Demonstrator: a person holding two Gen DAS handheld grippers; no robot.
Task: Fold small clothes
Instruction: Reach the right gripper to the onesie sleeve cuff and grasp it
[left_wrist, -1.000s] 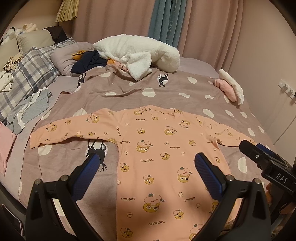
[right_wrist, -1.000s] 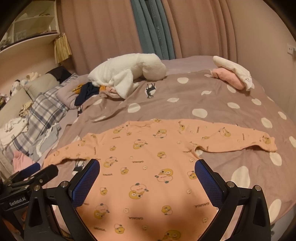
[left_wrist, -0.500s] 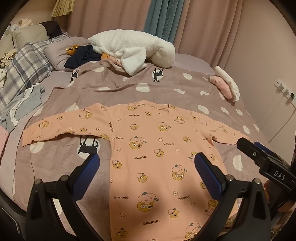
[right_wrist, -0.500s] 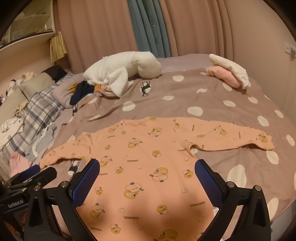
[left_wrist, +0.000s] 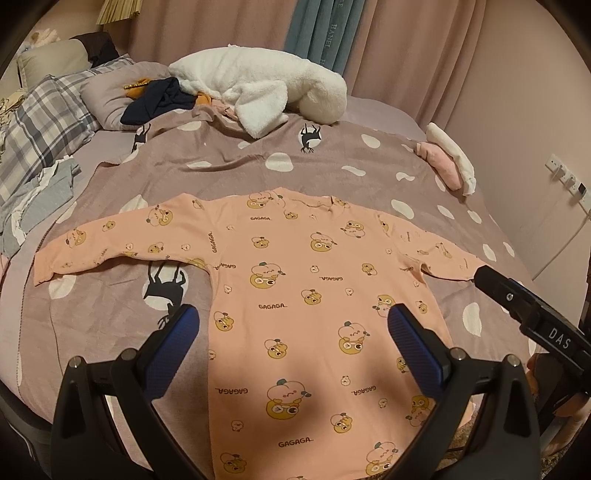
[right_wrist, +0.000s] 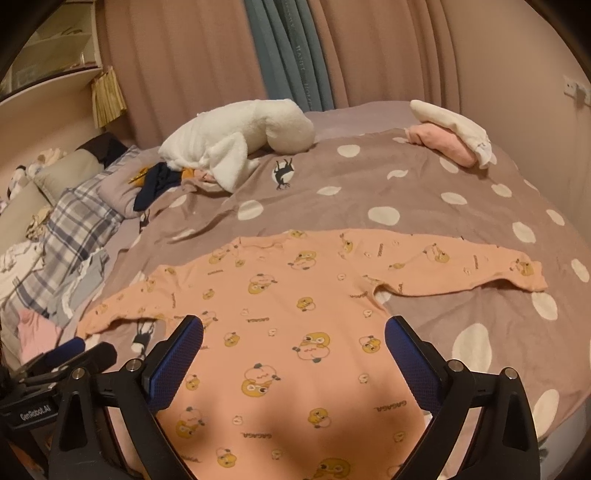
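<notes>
As both grippers drew back, the peach long-sleeved cartoon-print top lay flat on the spotted mauve bedspread, sleeves outspread; left gripper and right gripper hovered empty, jaws apart, folding apparently unstarted.

Dim, warm indoor light; soft shadow across the near foreground; fisheye bending and dark corners

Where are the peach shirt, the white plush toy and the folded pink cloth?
peach shirt (left_wrist: 295, 295): left wrist view, middle of the body.
white plush toy (right_wrist: 236, 136): right wrist view, on its body.
folded pink cloth (right_wrist: 445, 142): right wrist view, top face.
</notes>
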